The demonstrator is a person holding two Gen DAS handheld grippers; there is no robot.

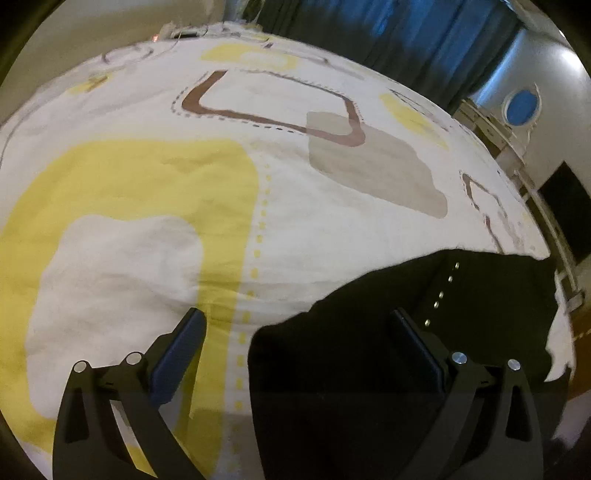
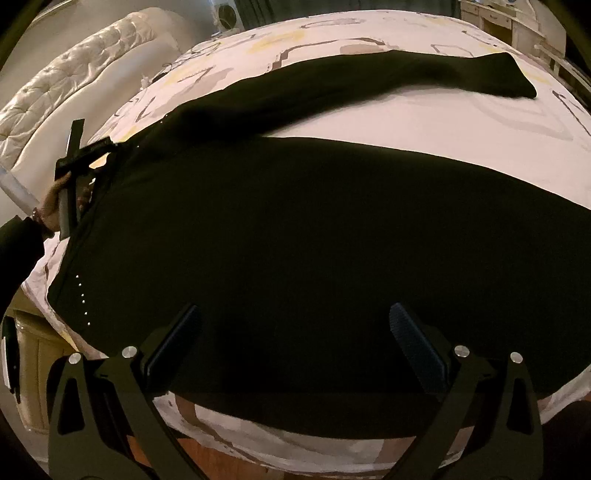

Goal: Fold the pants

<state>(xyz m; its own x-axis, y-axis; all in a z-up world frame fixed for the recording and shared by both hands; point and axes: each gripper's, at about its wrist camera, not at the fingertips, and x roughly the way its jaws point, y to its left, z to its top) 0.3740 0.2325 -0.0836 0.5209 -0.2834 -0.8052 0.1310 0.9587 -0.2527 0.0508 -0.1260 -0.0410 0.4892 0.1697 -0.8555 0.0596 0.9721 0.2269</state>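
Black pants point(image 2: 295, 229) lie spread flat on a bed, both legs stretched away toward the far right, the far leg point(image 2: 369, 77) angled off from the near one. A row of small silver studs point(image 2: 82, 295) runs by the waist at the left. My right gripper point(image 2: 295, 314) is open, hovering over the near leg. In the left wrist view the waist end of the pants point(image 1: 424, 332) with its studs point(image 1: 441, 293) lies at lower right. My left gripper point(image 1: 295, 317) is open over the pants' edge and the sheet. It also shows in the right wrist view point(image 2: 79, 155), at the waist.
The bed has a white sheet point(image 1: 147, 258) with yellow, brown and grey shapes. A tufted cream headboard point(image 2: 74, 74) stands at the left. Dark curtains point(image 1: 388, 33) and a white dresser point(image 1: 495, 129) stand beyond the bed. The bed's near edge point(image 2: 295, 454) is just below my right gripper.
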